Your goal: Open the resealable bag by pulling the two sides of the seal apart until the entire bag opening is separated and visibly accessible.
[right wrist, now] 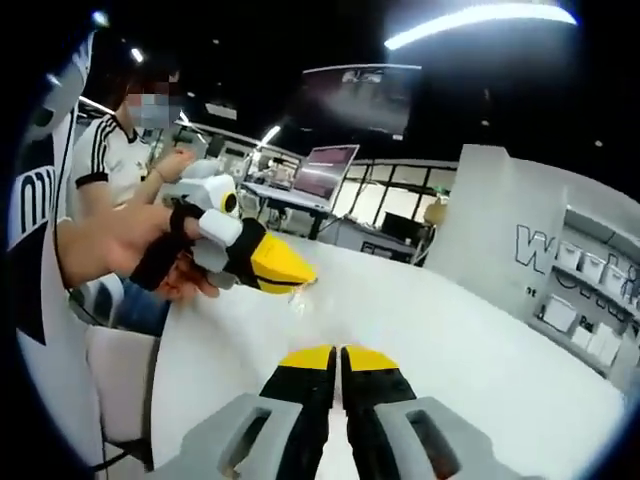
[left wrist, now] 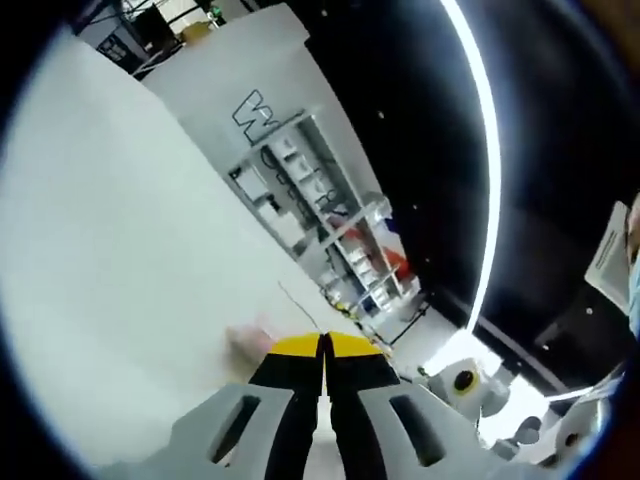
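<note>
A dark hall with long ceiling light strips surrounds a broad white desk (right wrist: 480, 340), with a white partition (right wrist: 520, 240) and shelving (left wrist: 330, 220) behind it and a laptop (right wrist: 322, 172) on a farther table. In the right gripper view, the right tool (right wrist: 337, 352) has its yellow-tipped jaws pressed together over the desk. Ahead and to its left, a hand (right wrist: 120, 245) holds the left tool (right wrist: 298, 275), its yellow tips together and pointing toward the desk's middle. Something thin and clear hangs at those tips, probably the resealable bag (right wrist: 300, 293), though its long axis cannot be made out. In the left gripper view, the jaws meet above a faint pinkish blur (left wrist: 245, 338).
</note>
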A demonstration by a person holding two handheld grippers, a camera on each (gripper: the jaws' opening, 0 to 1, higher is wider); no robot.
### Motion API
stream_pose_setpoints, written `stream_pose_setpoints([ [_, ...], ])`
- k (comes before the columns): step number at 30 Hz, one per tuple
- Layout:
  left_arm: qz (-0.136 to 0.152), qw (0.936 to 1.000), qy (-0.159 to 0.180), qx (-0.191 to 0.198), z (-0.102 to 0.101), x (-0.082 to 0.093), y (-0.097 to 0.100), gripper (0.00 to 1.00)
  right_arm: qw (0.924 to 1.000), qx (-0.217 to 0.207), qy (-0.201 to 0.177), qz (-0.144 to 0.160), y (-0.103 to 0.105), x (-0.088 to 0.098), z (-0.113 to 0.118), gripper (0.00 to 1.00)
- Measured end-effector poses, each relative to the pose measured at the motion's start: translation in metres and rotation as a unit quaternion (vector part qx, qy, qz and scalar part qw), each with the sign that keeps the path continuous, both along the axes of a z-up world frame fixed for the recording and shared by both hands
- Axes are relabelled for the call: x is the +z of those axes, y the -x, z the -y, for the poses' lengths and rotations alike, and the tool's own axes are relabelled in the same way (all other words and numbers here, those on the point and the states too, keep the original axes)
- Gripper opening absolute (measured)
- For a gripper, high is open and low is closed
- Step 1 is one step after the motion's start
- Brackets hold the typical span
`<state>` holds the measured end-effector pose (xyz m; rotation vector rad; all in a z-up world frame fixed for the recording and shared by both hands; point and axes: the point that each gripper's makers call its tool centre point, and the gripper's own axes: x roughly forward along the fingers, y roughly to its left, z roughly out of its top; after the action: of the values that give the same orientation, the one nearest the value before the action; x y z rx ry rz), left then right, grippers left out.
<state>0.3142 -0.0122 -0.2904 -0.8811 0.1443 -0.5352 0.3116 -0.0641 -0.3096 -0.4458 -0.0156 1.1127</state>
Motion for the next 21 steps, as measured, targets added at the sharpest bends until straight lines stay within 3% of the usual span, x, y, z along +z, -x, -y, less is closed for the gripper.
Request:
stream_pose_setpoints([
  [4,0.010,0.9999,-0.008,0.005,0.000,0.002,-0.001,0.01,0.9997,-0.022,-0.014,0.000,-0.006,0.018,0.012,0.00],
  [8,0.017,0.9995,-0.025,-0.004,0.010,0.002,-0.001,0.01,0.9995,-0.003,-0.032,0.001,0.003,0.037,0.000,0.00],
  [12,0.023,0.9986,-0.045,-0.012,0.017,0.000,0.000,0.01,0.9994,0.026,-0.023,-0.008,0.013,0.035,-0.016,0.00],
  [21,0.017,0.9976,-0.065,-0.016,0.019,-0.012,0.006,0.01,0.9975,0.035,-0.015,-0.059,0.016,0.026,-0.027,0.01],
])
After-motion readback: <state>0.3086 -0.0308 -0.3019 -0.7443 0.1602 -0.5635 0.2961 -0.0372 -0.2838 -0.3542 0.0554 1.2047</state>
